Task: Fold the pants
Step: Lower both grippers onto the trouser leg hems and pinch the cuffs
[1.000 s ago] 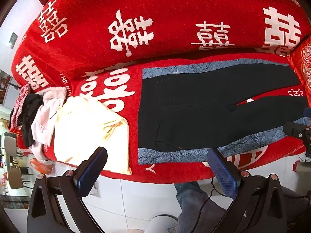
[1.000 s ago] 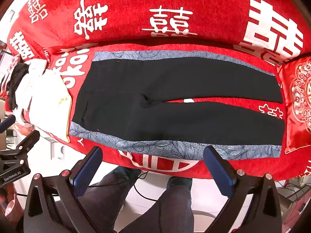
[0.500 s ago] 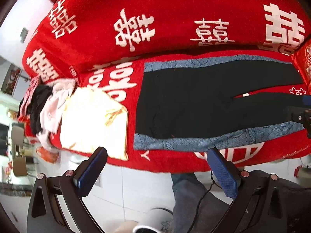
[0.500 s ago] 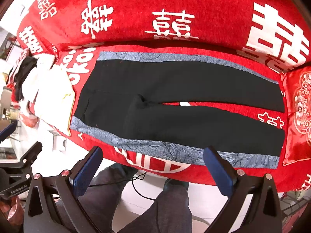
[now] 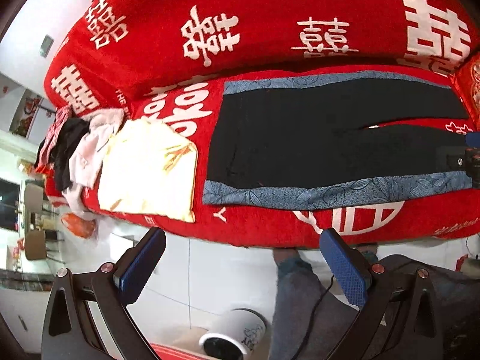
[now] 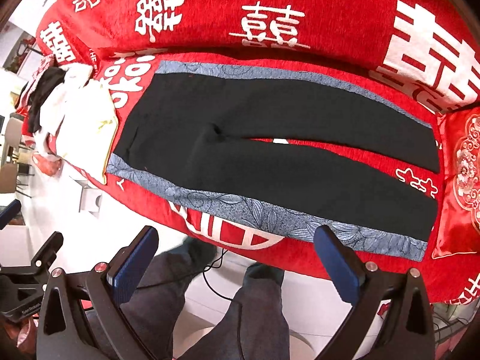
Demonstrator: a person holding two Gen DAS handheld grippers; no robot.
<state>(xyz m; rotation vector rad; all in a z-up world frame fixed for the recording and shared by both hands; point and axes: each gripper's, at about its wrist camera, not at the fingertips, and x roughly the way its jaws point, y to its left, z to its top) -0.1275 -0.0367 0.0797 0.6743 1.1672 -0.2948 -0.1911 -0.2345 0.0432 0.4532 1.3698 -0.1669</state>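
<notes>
While both grippers retreat, pants (image 6: 270, 150) lie flat.

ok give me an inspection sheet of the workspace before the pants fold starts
surface: red sofa with white characters; its seat carries a blue floral cloth.
job's things: black pants spread flat on that cloth, legs apart, not yet folded.
clutter: cream folded garment and a pile of mixed clothes beyond the waistband end; red patterned cushion at the cuff end.
grippers: left claw and right claw both open, off the sofa edge, holding nothing.
cables: black cable on the floor by the person's legs.
surroundings: white tiled floor; white mug on it.
</notes>
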